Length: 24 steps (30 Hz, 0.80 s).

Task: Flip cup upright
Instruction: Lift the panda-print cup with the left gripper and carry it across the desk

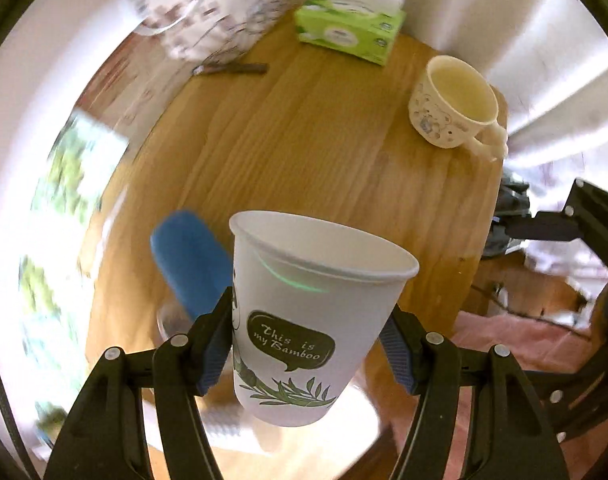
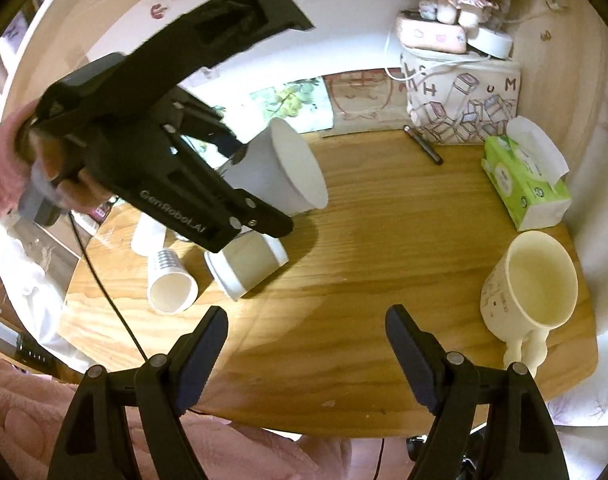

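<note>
Above wooden table [image 1: 304, 128] | left tongs [image 1: 308, 344] clamp paper cup [image 1: 304, 320] | right tongs [image 2: 306, 344] wide apart, empty

Motion blur smears the patterned bag [image 1: 207, 8] and pictures [image 1: 63, 208] at left

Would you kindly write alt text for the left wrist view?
The left gripper clamps a white paper cup printed "This is my Bamboo", held above a wooden table. Beyond stand a cream mug and a green tissue box.
</note>
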Motion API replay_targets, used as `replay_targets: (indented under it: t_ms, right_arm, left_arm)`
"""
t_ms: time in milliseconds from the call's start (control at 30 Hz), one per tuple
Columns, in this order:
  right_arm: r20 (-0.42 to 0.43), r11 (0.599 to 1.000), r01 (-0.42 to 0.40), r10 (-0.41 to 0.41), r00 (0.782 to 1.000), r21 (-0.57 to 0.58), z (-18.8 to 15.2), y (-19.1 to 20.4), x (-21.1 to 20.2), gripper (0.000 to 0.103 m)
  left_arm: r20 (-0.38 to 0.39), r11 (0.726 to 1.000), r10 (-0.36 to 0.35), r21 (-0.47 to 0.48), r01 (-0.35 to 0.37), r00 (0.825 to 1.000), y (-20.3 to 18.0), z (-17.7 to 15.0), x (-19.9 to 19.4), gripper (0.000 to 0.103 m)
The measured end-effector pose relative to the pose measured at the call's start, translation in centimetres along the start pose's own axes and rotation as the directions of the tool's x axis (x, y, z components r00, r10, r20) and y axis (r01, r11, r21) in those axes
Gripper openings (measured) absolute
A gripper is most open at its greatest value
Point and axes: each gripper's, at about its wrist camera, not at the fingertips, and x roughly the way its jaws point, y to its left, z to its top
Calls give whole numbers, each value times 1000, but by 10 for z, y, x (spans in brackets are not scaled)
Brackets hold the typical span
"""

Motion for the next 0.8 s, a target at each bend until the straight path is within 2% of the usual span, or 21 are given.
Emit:
replay_targets:
  t_ms: [200, 367, 500, 667, 800]
  right_arm:
    - [3, 999, -15, 15, 1000, -34, -8, 18, -6, 82]
    - [3, 999, -20, 20, 1000, -46, -10, 32, -7, 82]
    - [0, 998, -32, 32, 999, -46, -11, 42, -5, 82]
    - [-6, 998, -51, 50, 999, -41, -13, 54, -1, 82]
    - [-26, 997, -69, 68, 997, -43, -13, 67, 5, 82]
  left_arm:
    - [31, 982, 24, -188, -18, 999, 7, -45, -18, 69]
    - [67, 940, 24, -341, 0, 997, 14, -86, -28, 69]
    - [99, 889, 18, -457, 29, 995, 21, -120, -35, 69]
    - [107, 827, 41, -562, 26, 993, 24, -157, -38, 69]
    - [100, 754, 45, -656, 31, 994, 33, -187, -35, 69]
